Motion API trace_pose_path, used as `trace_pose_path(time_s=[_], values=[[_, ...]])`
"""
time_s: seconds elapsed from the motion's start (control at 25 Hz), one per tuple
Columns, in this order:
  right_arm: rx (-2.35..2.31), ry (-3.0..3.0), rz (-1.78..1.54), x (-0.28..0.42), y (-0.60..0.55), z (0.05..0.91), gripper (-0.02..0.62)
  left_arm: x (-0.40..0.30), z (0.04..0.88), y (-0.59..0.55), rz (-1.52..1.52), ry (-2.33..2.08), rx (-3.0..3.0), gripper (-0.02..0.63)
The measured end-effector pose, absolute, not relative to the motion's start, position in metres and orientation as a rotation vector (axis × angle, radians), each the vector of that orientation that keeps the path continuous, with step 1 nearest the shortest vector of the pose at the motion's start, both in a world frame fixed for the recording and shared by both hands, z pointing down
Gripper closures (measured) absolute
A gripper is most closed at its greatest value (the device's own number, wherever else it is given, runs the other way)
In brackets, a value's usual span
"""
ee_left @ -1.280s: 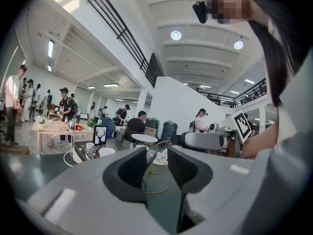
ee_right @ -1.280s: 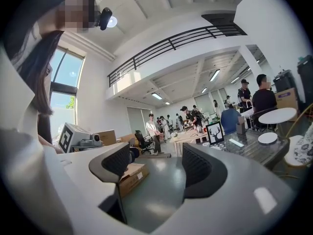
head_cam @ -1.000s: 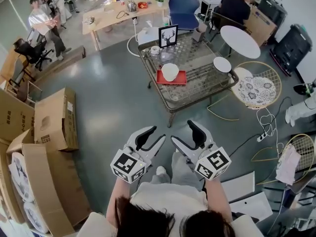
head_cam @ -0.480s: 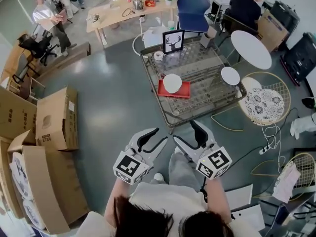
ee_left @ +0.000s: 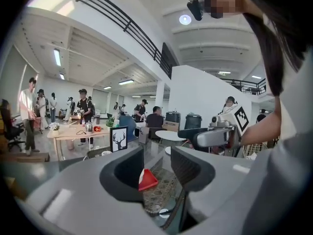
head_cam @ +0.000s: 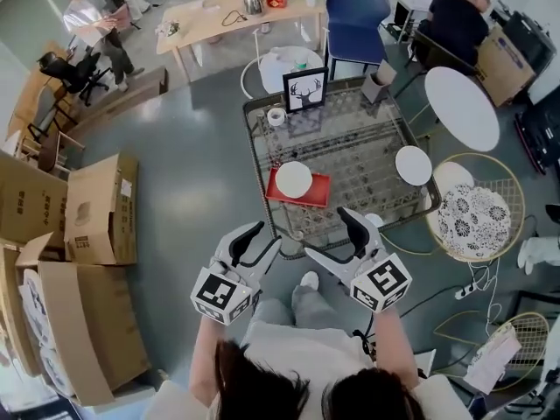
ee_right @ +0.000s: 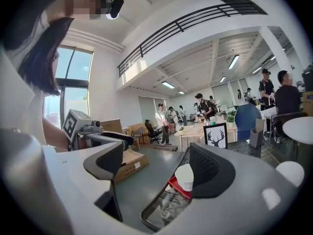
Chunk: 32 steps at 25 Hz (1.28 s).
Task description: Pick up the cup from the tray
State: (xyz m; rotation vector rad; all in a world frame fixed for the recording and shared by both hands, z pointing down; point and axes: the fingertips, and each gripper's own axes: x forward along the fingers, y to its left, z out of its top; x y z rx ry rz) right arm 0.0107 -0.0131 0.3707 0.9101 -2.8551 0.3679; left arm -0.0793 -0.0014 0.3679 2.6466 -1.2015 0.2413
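Task barely begun. The cup (head_cam: 293, 179) is untouched and sits upright on the red tray (head_cam: 318, 191), on the near-left part of the wire-and-glass table (head_cam: 359, 143). Both grippers hang just short of the table's near edge, well apart from the cup.

L gripper (head_cam: 262, 237): jaws spread wide, nothing btwn them. Its own view only looks thru the gap to a tray corner beyond.

R gripper (head_cam: 325, 233): jaws also spread, empty. In the R gripper view the cup shows past the gap, beside the right jaw, no contact.

Left to do, as I judge it: reach fwd over the table edge, bring one gripper round the cup, close on it, lift it clear of the tray. So nothing of the pick itself is done.

Containers:
- Tray holds only the cup, set toward its left end; the rest of the tray is bare.
- Cup's top reads plain white from above. Can't tell if it's lidded, empty or filled.
- Far side of table: small white mug-like thing (head_cam: 276, 116) near a deer picture frame (head_cam: 305, 89), contents too small to tell.
- Far-right corner: brown holder (head_cam: 381, 71), contents unclear.
- Floor at left: cardboard boxes (head_cam: 96, 208), some flaps open, insides not visible.
- Right of table: wire basket chair (head_cam: 477, 220) w/ a patterned cushion in it.
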Motion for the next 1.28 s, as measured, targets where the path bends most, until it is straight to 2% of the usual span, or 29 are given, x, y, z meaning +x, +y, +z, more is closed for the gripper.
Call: trace_pose_path(time_s=[0.4,0.72,0.84,1.28], values=[[0.862,-2.813,0.393,0.01,-0.072,0.407,0.055,-0.076,0.415,-0.069,0.401,-1.156,2.561,0.431],[0.915,-2.686,0.385,0.0,-0.121,0.471,0.031,-0.09,0.486,-0.107,0.576,-1.08,2.467,0.336],[0.915,-2.643,0.362,-0.007,-0.133,0.497,0.006,-0.093,0.511,-0.119,0.654,-1.055,2.462,0.336],[0.788,-2.578,0.363,-0.025,-0.153,0.573,0.005,-0.096,0.572,-0.147,0.769,-0.806,2.621,0.334]])
